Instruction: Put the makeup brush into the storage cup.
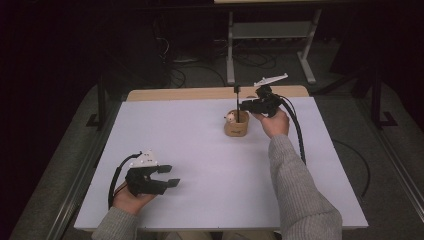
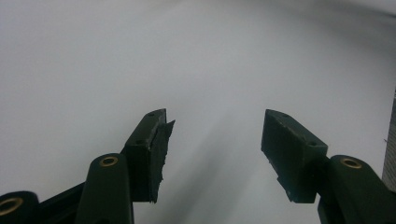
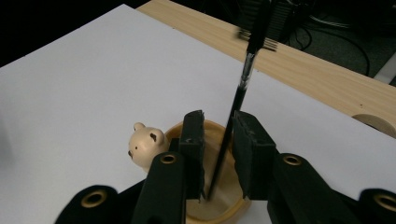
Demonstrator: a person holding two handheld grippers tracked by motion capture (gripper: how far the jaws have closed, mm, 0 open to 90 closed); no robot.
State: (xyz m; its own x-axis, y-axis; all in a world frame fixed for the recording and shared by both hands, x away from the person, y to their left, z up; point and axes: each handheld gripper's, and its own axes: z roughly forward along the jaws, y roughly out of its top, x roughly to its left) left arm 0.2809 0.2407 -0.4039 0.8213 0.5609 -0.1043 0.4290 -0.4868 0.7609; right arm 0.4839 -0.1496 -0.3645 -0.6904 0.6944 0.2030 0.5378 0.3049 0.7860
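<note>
Right gripper (image 3: 218,140) jaws just apart around the pen (image 3: 233,121), not pinching; it could tip the holder (image 3: 219,210).

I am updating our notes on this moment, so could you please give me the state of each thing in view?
Brush: upright, slightly tilted, its lower end inside the holder, between the right claw's jaws with a small gap on each side.
Holder: upright on the white table, a bear figure at its rim.
Right claw: open a little around the brush.
Left claw: open, nothing between its jaws, low over the table.
</note>
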